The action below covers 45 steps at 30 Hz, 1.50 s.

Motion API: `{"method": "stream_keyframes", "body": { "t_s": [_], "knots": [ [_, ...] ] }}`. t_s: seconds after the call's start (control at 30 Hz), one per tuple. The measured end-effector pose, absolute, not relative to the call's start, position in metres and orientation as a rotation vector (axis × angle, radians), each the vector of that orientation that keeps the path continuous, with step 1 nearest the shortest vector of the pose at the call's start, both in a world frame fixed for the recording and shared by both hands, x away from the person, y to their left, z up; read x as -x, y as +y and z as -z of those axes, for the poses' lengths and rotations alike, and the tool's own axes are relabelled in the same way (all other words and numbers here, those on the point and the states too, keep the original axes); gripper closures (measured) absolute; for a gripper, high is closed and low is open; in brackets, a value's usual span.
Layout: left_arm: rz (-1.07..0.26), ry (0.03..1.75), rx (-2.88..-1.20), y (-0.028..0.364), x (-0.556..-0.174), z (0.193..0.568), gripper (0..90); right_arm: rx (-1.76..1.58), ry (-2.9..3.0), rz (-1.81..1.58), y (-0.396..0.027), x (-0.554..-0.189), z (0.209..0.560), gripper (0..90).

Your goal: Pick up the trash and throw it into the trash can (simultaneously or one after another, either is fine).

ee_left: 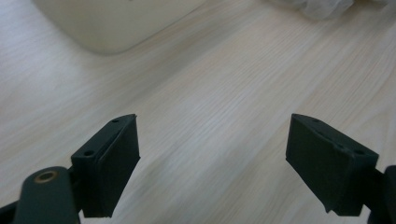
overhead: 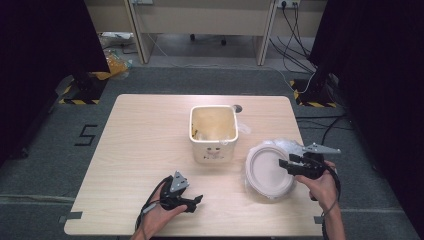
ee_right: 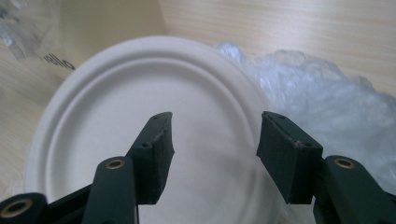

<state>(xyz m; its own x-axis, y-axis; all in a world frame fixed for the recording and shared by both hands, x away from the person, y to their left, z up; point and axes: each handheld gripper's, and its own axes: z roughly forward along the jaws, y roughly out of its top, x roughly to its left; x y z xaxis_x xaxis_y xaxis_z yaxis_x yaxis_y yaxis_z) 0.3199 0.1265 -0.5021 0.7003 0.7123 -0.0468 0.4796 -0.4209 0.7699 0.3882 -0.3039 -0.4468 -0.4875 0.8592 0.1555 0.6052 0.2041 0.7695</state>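
A white paper plate (overhead: 268, 170) lies on crinkled clear plastic wrap (overhead: 285, 146) at the table's right front. My right gripper (overhead: 283, 165) hovers over the plate's right rim, jaws open and nothing between them. In the right gripper view the plate (ee_right: 140, 116) lies under the open jaws of my right gripper (ee_right: 215, 156), with the plastic wrap (ee_right: 336, 102) to the right. A cream square tub (overhead: 213, 131) stands at the table's middle. My left gripper (overhead: 197, 201) rests low near the front edge, jaws wide open over bare wood; in its own view my left gripper (ee_left: 212, 158) holds nothing.
The wooden table (overhead: 140, 150) stands on grey carpet. The tub's base (ee_left: 112, 23) shows at the top of the left gripper view. Desks, cables and black stands sit beyond the table's far edge.
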Motion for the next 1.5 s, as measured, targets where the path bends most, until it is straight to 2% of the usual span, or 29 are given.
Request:
{"method": "stream_keyframes", "body": {
  "t_s": [0.43, 0.87, 1.23, 1.5],
  "knots": [
    [-0.294, 0.777, -2.095, 0.058, -0.338, 0.478, 16.9, -1.431, 2.159, -1.162, -0.316, -0.382, 0.458, 41.9],
    [-0.297, 0.726, -2.111, 0.003, -0.357, 0.463, 16.9, -1.478, 2.149, -1.146, -0.325, -0.387, 0.466, 40.5],
    [-0.370, 0.728, -2.130, -0.022, -0.366, 0.468, 18.8, -1.492, 2.169, -1.182, -0.324, -0.388, 0.470, 40.9],
    [-0.348, 0.747, -2.146, -0.027, -0.370, 0.479, 19.0, -1.465, 2.170, -1.206, -0.320, -0.386, 0.463, 40.8]
  ]
}}
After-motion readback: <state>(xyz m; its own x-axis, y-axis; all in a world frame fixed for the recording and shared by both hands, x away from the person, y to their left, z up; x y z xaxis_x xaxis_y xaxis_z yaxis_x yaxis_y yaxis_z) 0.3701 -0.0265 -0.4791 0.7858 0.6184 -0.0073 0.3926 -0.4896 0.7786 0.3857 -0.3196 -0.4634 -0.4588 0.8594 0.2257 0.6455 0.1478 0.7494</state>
